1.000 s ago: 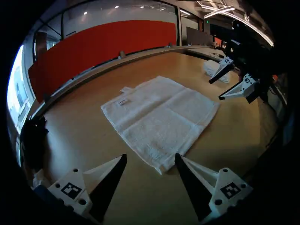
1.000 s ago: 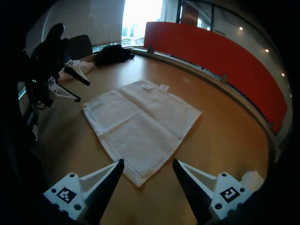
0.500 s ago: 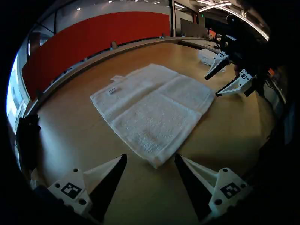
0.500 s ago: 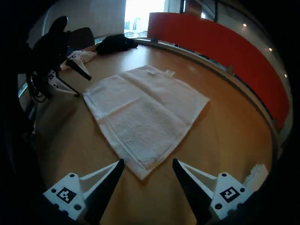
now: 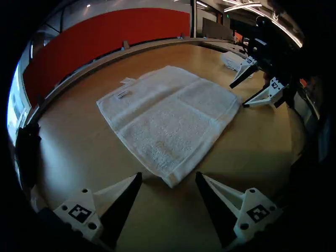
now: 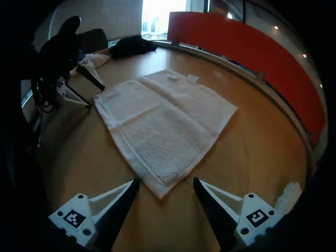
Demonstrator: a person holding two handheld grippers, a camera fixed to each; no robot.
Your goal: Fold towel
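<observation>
Squarely, towel (image 5: 168, 113) corner between left gripper (image 5: 168, 174) fingers (image 5: 126, 197).

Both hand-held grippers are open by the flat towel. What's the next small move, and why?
Probably ease the left hand-held gripper forward and down so its open fingers straddle the near corner of the towel. The towel lies flat on the table, ungrasped, with that corner just ahead between the fingertips.

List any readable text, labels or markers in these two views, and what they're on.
No words or numbers are readable.
On the towel, sewn label: print too small and blurred to read.
On the left gripper, square markers: black-and-white code patterns, no text.
On the right gripper, square markers: code patterns again, no text.
</observation>
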